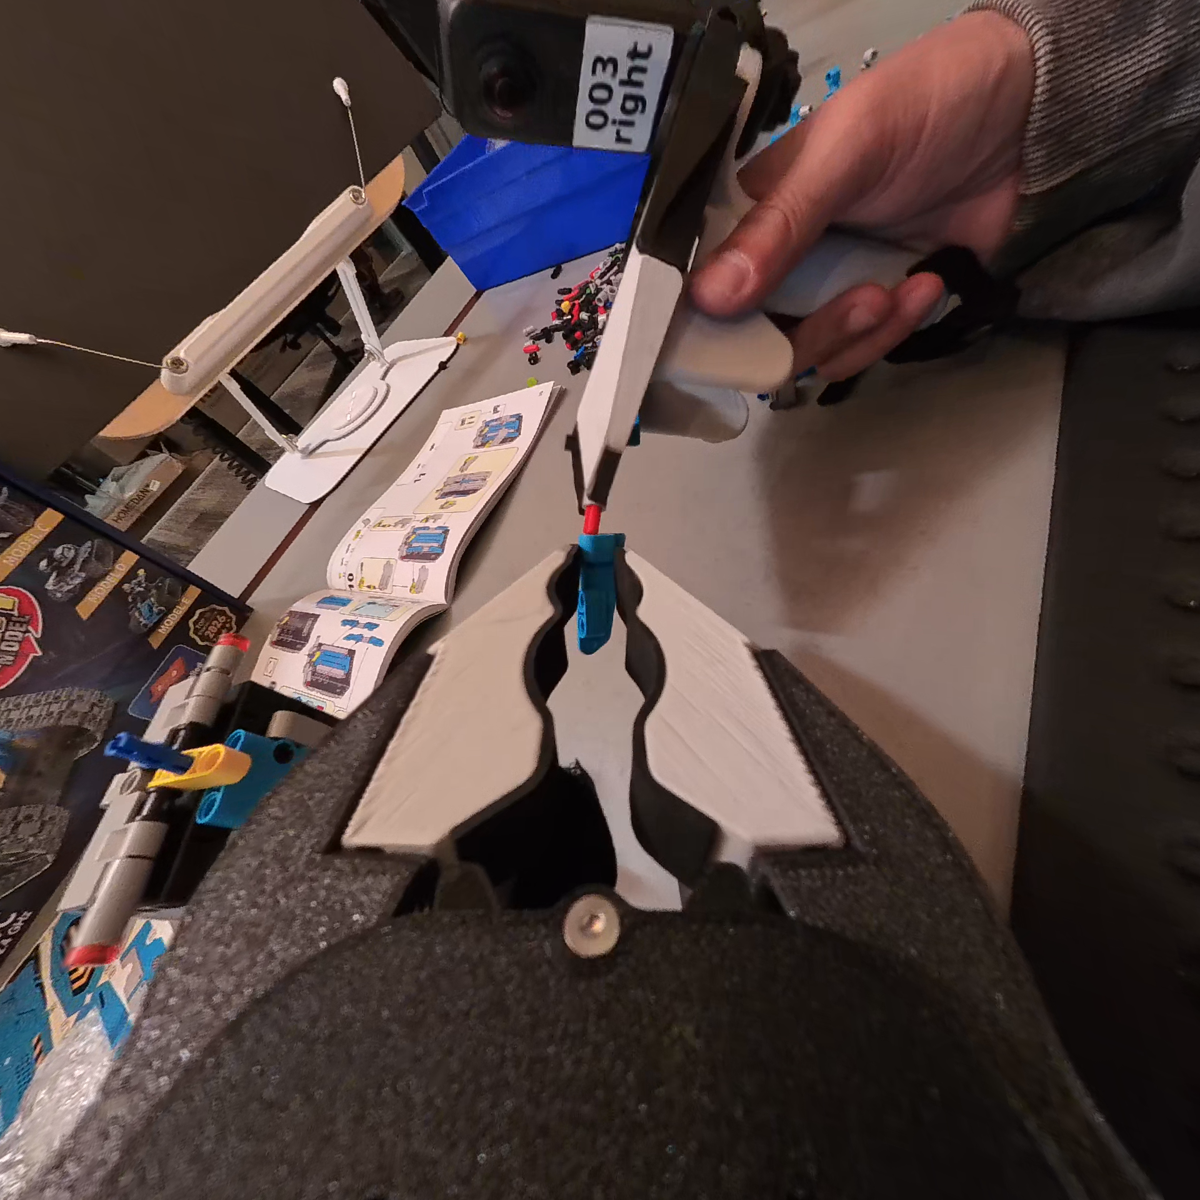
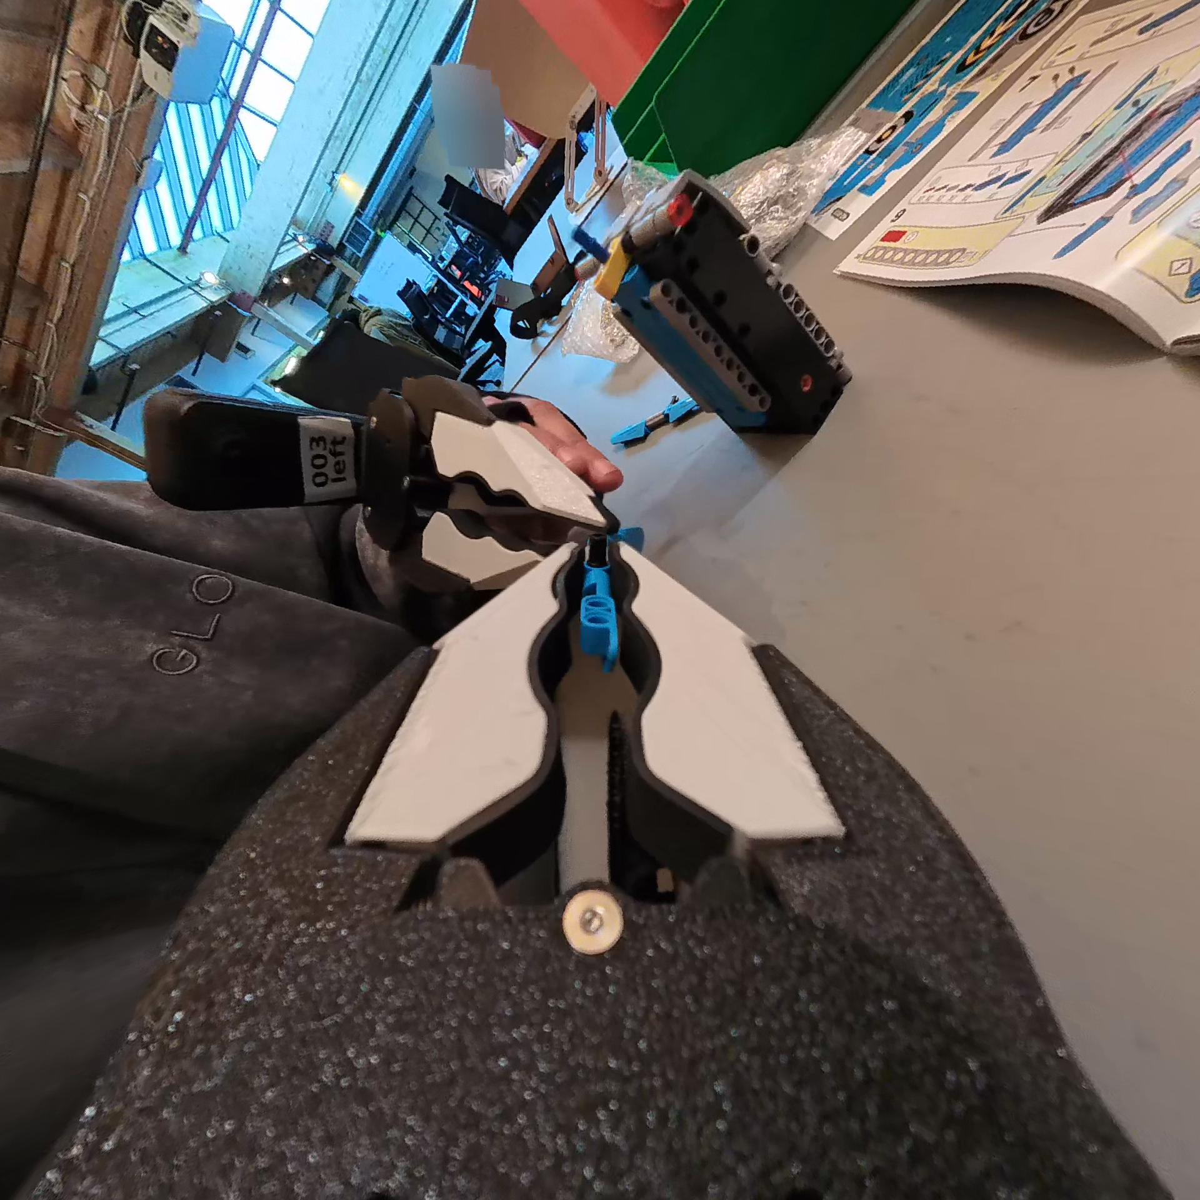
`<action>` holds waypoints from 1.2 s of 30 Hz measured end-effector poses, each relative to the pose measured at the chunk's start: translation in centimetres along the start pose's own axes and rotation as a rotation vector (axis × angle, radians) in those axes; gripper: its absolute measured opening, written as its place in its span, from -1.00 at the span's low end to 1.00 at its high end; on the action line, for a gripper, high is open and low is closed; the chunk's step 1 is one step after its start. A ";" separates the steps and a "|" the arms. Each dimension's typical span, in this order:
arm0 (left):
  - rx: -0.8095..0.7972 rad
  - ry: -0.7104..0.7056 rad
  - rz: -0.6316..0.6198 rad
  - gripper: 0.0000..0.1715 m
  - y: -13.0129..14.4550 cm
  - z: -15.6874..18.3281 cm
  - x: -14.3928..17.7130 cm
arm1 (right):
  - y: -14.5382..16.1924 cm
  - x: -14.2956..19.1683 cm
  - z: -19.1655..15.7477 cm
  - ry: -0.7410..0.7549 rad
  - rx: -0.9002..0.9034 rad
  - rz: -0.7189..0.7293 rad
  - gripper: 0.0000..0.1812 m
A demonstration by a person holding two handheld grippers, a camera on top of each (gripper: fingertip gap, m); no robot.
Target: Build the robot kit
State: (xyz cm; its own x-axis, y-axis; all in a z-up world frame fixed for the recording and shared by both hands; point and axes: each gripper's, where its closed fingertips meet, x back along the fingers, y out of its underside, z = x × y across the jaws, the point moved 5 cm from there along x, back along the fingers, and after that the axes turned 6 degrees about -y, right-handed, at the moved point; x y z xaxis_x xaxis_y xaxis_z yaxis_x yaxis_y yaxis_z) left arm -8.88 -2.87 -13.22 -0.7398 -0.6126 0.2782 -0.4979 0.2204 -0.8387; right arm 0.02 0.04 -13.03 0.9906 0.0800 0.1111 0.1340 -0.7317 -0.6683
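The left hand-held gripper (image 1: 594, 552) is closed tight on a small blue plastic building piece (image 1: 594, 604), pinched at the fingertips. A short red plastic peg (image 1: 591, 519) is seen at 12 o'clock of that piece, held by the tips of the right hand-held gripper (image 2: 597, 552). The right one is also closed on a small blue plastic connector (image 2: 599, 617) with a black pin on top. A bare hand (image 1: 863, 195) is wrapped around the right handle at 2 o'clock. An open paper picture booklet (image 1: 415, 545) lies on the grey worktop (image 1: 844, 519) at 10 o'clock.
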 end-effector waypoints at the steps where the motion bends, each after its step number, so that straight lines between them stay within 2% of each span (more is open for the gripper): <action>1: -0.002 0.003 -0.009 -0.89 0.1 0.1 -0.1 | 0.1 0.0 0.1 0.012 0.004 -0.008 -0.92; 5: 0.033 0.050 -0.053 -0.89 0.8 0.4 -0.4 | 0.5 -0.2 0.5 0.086 0.057 -0.060 -0.92; 9: 0.136 0.260 -0.224 -0.89 3.2 2.3 -1.1 | 3.2 -1.0 2.1 0.178 0.060 -0.275 -0.92; 14: 0.069 0.281 -0.306 -0.89 4.1 3.3 -1.4 | 4.4 -1.2 3.4 0.214 -0.002 -0.325 -0.92; 20: 0.076 0.254 -0.283 -0.90 3.8 3.0 -1.3 | 4.0 -1.2 3.3 0.164 -0.049 -0.279 -0.92; 25: 0.213 0.242 -0.124 -0.90 1.8 1.3 -0.3 | 2.2 -0.6 1.5 0.020 -0.060 -0.156 -0.92; 29: 0.210 0.261 -0.168 -0.90 2.5 1.8 -0.6 | 2.8 -0.9 1.7 0.080 -0.008 -0.205 -0.92; 33: 0.394 0.303 -0.136 -0.91 1.9 0.9 -0.3 | 2.1 -0.7 1.2 0.034 -0.027 -0.155 -0.92; 36: 0.364 0.299 -0.166 -0.91 2.2 1.3 -0.6 | 2.4 -0.8 1.4 0.073 -0.005 -0.189 -0.92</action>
State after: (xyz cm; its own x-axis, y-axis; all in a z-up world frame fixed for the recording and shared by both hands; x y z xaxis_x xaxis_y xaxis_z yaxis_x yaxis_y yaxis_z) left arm -8.92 -3.06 -15.83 -0.7878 -0.3606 0.4992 -0.4693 -0.1734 -0.8658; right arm -0.38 -0.88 -15.78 0.9431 0.1673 0.2875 0.3173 -0.7116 -0.6269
